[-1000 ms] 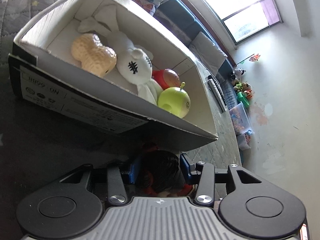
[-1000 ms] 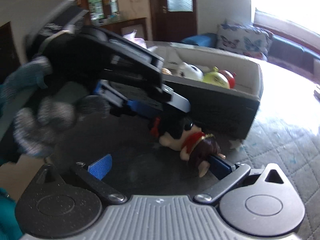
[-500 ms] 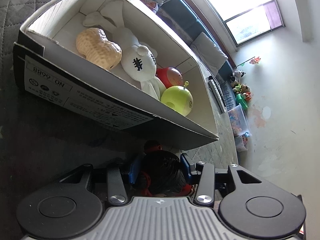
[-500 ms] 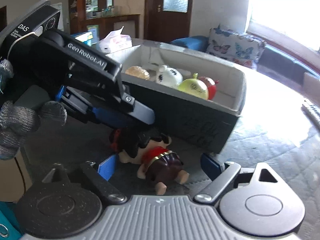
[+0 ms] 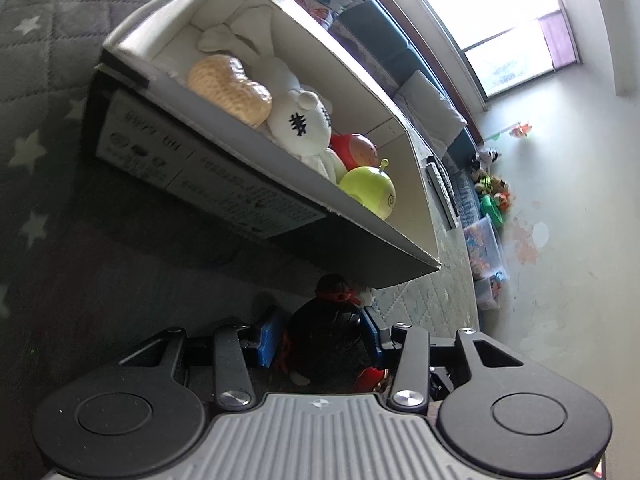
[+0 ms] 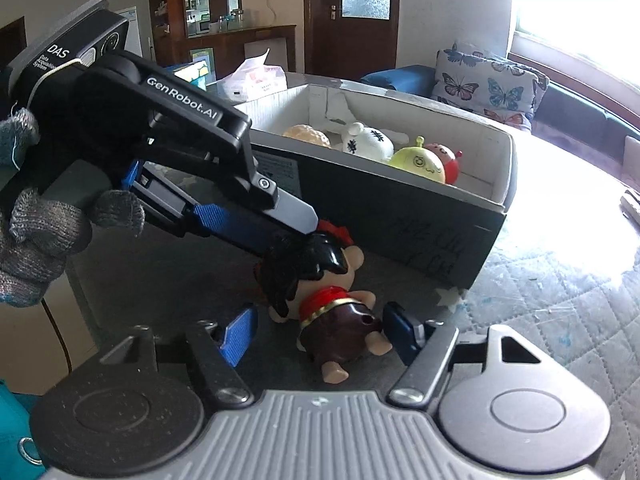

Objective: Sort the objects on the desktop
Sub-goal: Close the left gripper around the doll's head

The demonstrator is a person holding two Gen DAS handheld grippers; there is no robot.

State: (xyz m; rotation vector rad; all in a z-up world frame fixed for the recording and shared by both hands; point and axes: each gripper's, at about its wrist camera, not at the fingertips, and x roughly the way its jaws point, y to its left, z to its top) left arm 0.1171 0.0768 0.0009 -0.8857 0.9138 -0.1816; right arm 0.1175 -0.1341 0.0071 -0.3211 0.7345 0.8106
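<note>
Your target, the small doll (image 6: 320, 288) with black hair, a red collar and a dark brown body, lies on its side on the grey quilted mat (image 6: 560, 292), just in front of the dark outer wall of the open cardboard box (image 6: 400, 216). In the right wrist view it sits near the centre, with its head toward 11 o'clock and its feet toward 5 o'clock.

Your left gripper (image 6: 296, 240) comes in from 10 o'clock in that view and is clamped on the doll's head; in the left wrist view the black hair fills the space between its blue pads (image 5: 269, 334).

Your right gripper (image 6: 320, 330) straddles the doll's brown lower body. Its jaws have just been closing, with the doll between them. The pad at 3 o'clock sits right against the doll's hip, while the pad (image 6: 240, 332) at 9 o'clock is clear of it, so this gripper is not yet gripping.

Your gloved hand (image 6: 36, 216) holds the left gripper's handle at the 9 o'clock edge.

Inside the box, toward 12 o'clock from the doll, lie a tan peanut-shaped toy (image 5: 228, 88), a white plush rabbit (image 5: 300, 128), a red round toy (image 5: 358, 150) and a yellow-green ball toy (image 5: 370, 190), packed side by side. Beyond the box, at 1 o'clock, stands a butterfly-print cushion (image 6: 488, 84).
</note>
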